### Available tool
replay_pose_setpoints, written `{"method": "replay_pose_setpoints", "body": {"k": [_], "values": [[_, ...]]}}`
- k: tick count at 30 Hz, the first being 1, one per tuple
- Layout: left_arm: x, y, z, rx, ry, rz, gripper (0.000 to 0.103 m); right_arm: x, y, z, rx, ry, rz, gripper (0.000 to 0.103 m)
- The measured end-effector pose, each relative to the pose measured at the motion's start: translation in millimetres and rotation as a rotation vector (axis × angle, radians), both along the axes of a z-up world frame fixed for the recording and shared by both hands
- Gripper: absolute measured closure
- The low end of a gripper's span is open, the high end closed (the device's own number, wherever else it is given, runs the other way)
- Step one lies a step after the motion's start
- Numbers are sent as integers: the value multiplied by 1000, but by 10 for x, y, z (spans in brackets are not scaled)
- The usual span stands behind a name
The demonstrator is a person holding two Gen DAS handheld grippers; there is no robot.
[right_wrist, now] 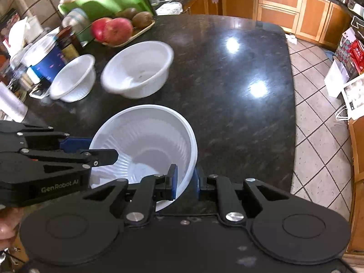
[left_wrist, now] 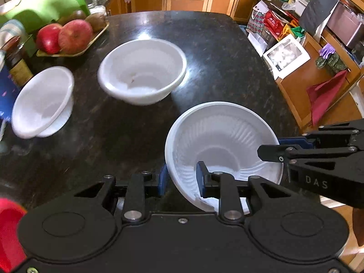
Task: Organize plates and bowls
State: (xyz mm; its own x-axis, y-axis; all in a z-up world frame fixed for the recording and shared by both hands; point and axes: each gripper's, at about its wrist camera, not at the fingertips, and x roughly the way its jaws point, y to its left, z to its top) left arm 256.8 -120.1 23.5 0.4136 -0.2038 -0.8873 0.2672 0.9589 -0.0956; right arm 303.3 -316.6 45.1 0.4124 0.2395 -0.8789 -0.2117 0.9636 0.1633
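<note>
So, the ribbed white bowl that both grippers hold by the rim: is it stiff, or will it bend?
The ribbed bowl looks thin and disposable, so probably light and somewhat flexible. The left gripper and right gripper each pinch its rim on opposite sides, which likely limits twisting. Its glossy wall may be slippery.

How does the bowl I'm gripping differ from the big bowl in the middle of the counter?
The gripped bowl has ribbed inner walls; the middle bowl looks smooth inside. The gripped bowl is clamped at its rim by the left gripper and the right gripper on opposite sides; the middle bowl is untouched. Both are white, round and open upward.
</note>
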Motion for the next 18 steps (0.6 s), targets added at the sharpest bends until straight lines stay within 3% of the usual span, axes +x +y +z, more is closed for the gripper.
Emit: {"method": "replay_pose_setpoints", "body": {"k": [11, 13, 15, 18], "values": [[-209, 487, -2, -1, -13, 27, 69, -251, 537, -54, 16, 27, 22, 85], [-212, 547, -26, -2, -11, 30, 72, -259, 599, -62, 12, 26, 21, 85], [-195, 598, -60, -5, -3, 35, 87, -261, 645, -74, 3, 24, 15, 83], [-177, 672, -101, -24, 17, 31, 87, -237, 663, -109, 2, 32, -5, 83]]}}
